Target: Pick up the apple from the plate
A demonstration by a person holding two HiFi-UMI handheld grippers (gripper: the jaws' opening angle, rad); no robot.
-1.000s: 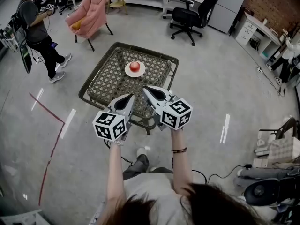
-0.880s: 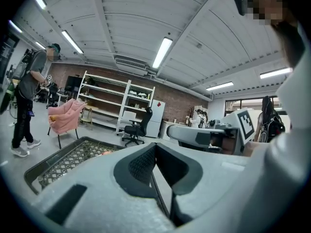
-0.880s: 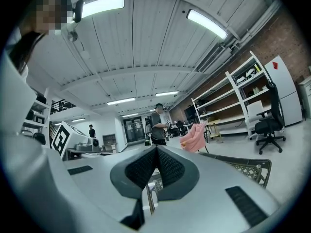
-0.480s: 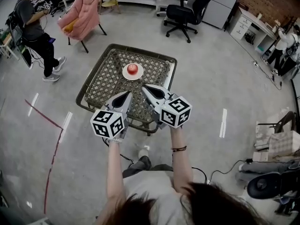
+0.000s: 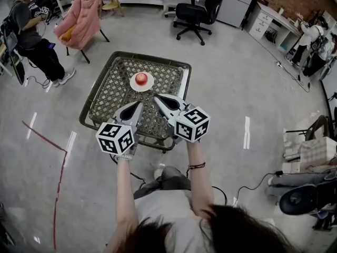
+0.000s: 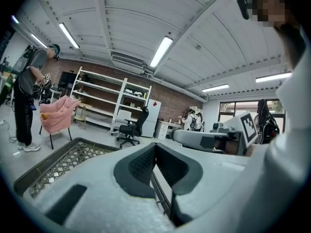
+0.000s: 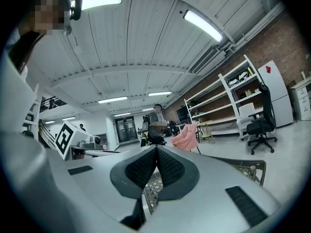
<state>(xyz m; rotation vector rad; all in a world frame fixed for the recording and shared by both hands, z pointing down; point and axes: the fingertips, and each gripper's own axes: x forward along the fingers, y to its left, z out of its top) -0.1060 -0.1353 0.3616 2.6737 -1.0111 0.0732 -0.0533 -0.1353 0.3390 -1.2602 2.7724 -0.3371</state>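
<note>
In the head view a red apple (image 5: 141, 78) sits on a small white plate (image 5: 132, 85) near the far middle of a low lattice-top table (image 5: 108, 96). Both grippers hover side by side over the table's near half, pointing at the plate. My left gripper (image 5: 139, 104) is shut and empty, its tips a short way in front of the plate. My right gripper (image 5: 156, 96) is likewise shut and empty, just right of the plate. In the left gripper view the pads (image 6: 146, 161) meet, and in the right gripper view the pads (image 7: 167, 166) meet too. Neither gripper view shows the apple.
A chair draped in pink cloth (image 5: 80, 20) stands beyond the table's far left corner, a black office chair (image 5: 195, 10) farther back. One person (image 5: 29, 36) stands at the left, others (image 5: 310, 41) at the far right. Red tape (image 5: 59, 167) and cables (image 5: 253, 186) lie on the floor.
Both grippers have moved a little forward over the table, closer to the plate. Their jaws have stayed shut. The apple and plate have not moved on the table.
</note>
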